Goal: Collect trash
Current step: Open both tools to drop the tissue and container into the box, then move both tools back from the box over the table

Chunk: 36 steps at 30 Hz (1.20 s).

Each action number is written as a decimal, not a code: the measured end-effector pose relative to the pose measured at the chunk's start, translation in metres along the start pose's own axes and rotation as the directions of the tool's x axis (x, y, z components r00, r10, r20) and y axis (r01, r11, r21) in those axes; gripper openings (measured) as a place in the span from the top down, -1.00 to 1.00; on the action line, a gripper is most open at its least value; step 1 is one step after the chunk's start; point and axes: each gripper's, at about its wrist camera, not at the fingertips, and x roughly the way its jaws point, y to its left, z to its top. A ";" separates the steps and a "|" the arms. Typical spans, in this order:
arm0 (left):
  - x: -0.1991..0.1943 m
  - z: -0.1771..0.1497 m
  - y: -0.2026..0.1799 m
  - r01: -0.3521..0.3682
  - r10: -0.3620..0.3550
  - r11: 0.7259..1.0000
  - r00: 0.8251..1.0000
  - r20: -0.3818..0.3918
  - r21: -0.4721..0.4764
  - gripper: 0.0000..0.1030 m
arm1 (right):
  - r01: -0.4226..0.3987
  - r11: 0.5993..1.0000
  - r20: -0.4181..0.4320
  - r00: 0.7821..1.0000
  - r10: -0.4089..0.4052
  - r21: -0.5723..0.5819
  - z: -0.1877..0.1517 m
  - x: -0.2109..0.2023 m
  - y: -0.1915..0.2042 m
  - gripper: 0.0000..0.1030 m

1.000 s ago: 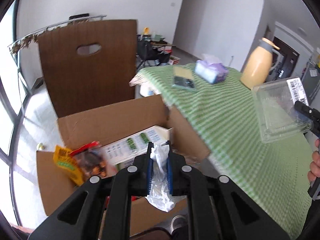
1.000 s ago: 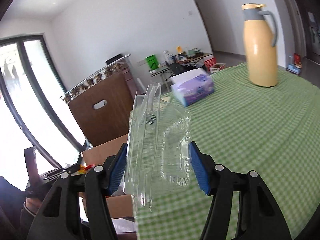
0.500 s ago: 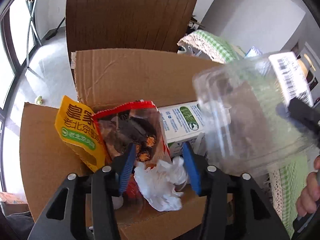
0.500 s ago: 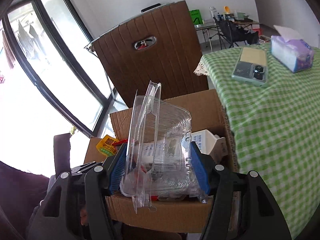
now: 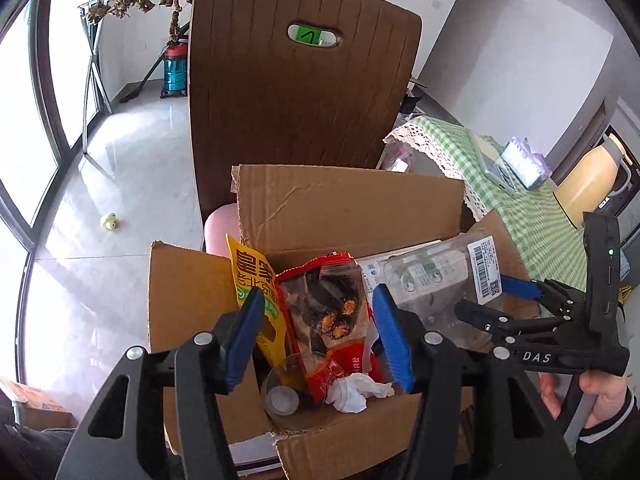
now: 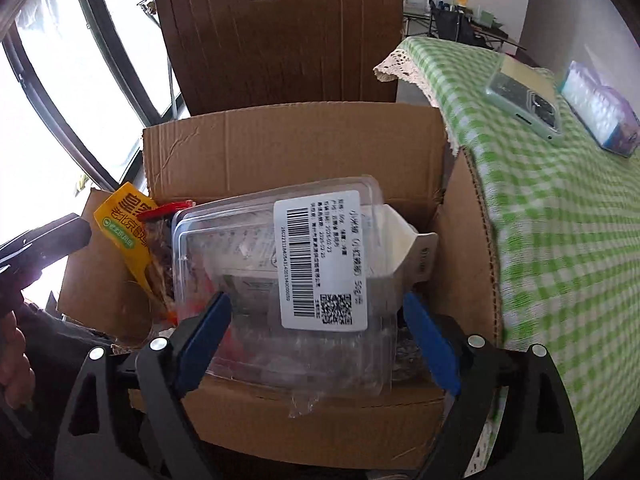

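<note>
An open cardboard box [image 5: 344, 208] [image 6: 292, 148] holds trash: a yellow snack bag [image 5: 250, 276] [image 6: 124, 216], a red snack bag [image 5: 324, 308], a crumpled white tissue [image 5: 356, 392], a clear cup [image 5: 288, 392] and a milk carton [image 6: 404, 236]. My left gripper [image 5: 318, 340] is open and empty above the box's near side. My right gripper [image 6: 316, 340] is open, its jaws wide on either side of a clear plastic clamshell container [image 6: 280, 280] [image 5: 436, 280] that lies on top of the trash. The right gripper also shows in the left wrist view [image 5: 504, 300].
A brown chair back [image 5: 296, 92] [image 6: 280, 36] stands behind the box. To the right is a table with a green checked cloth [image 6: 560, 200] bearing a phone [image 6: 524, 100], a tissue pack [image 6: 600, 120] and a yellow jug [image 5: 588, 184].
My left gripper opened and dropped the white tissue into the box. My right gripper carried the clamshell from the table over the box, then opened; the clamshell now lies in the box.
</note>
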 end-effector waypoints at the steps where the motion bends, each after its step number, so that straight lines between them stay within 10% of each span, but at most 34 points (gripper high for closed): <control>1: 0.003 0.003 -0.002 0.001 -0.001 1.000 1.000 0.001 0.005 -0.05 | 0.010 1.000 0.009 1.000 -0.010 0.010 0.001 -0.003 -0.005 -0.64; 24: -0.064 -0.003 -0.041 -0.061 0.059 0.998 0.993 0.100 0.018 -0.34 | 0.001 0.999 0.131 0.991 -0.008 0.047 -0.010 -0.091 -0.015 -0.64; 31: -0.131 0.000 -0.069 -0.086 0.077 0.996 0.959 0.274 0.020 -0.52 | 0.002 0.999 0.277 0.961 -0.012 0.038 -0.011 -0.154 -0.012 -0.64; 36: -0.174 -0.001 -0.092 -0.157 0.132 0.987 0.899 0.418 0.027 -0.79 | 0.001 1.000 0.466 0.885 -0.014 0.028 -0.019 -0.212 -0.012 -0.64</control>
